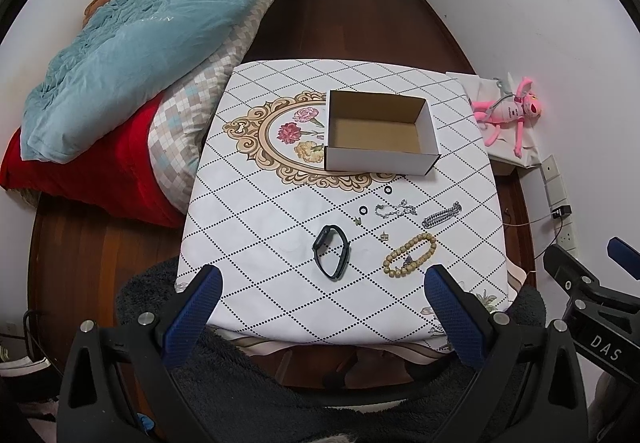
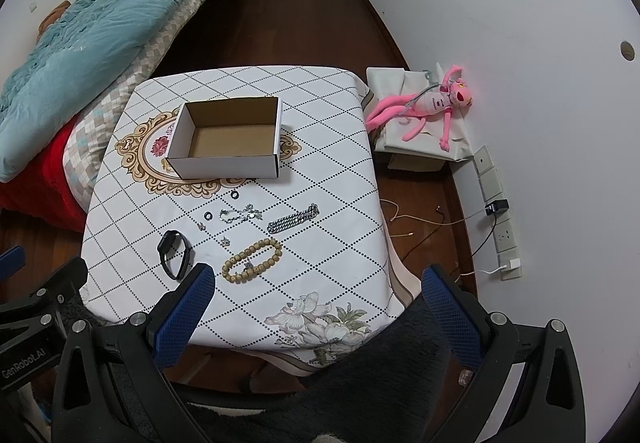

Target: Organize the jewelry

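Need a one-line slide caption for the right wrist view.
Open right gripper above the table edge; beaded bracelet, black watch, silver chain laid out before an empty cardboard box.

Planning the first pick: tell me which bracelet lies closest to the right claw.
The wooden bead bracelet, a tan loop beside the right claw's left finger. The silver chain bracelet and the thin charm one lie farther back, toward the box.

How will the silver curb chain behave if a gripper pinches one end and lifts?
The silver curb chain lies bunched in doubled strands, so it will probably hang limp and swing. Its thick metal links suggest it is heavy for its size and may slip between pads. Pushed, it would likely drag across the tablecloth, not roll.
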`<state>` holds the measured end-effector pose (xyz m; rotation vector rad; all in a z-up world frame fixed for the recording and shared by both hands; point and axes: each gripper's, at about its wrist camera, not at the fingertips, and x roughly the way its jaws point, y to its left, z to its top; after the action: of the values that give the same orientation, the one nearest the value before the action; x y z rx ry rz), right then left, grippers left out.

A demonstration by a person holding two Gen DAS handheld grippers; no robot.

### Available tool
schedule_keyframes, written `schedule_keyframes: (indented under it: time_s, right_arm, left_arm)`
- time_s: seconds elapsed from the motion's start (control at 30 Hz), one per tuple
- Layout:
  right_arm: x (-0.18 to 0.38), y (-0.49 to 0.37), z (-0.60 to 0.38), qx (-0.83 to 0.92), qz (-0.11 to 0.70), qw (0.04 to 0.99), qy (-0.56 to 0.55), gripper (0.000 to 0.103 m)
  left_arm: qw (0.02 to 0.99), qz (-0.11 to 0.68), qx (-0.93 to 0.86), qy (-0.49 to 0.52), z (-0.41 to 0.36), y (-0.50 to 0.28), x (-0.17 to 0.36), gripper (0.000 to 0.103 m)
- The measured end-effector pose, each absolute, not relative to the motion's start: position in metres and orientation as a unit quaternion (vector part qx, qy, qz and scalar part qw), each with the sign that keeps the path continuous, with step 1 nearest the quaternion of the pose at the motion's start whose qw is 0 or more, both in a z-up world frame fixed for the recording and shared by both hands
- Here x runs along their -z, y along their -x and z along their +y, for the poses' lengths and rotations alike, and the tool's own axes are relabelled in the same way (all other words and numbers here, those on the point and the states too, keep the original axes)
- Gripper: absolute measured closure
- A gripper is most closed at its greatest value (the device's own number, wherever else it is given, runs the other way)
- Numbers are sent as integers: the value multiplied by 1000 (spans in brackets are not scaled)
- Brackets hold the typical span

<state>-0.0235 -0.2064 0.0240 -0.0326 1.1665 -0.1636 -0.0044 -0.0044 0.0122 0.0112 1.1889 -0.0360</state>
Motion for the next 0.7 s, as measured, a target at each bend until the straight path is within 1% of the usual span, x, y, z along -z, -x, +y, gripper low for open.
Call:
schedule_keyframes:
  time_s: [0.53,0.7]
  right_arm:
    - [-26,21,-210,84,549,832,4,0]
    - [-5,-1,-216,87,554,828,-22,0]
  left_arm:
    - [833,553,19,-5,-9,4,-17,0]
    - [846,532,-9,-30,-5,-19,1,0]
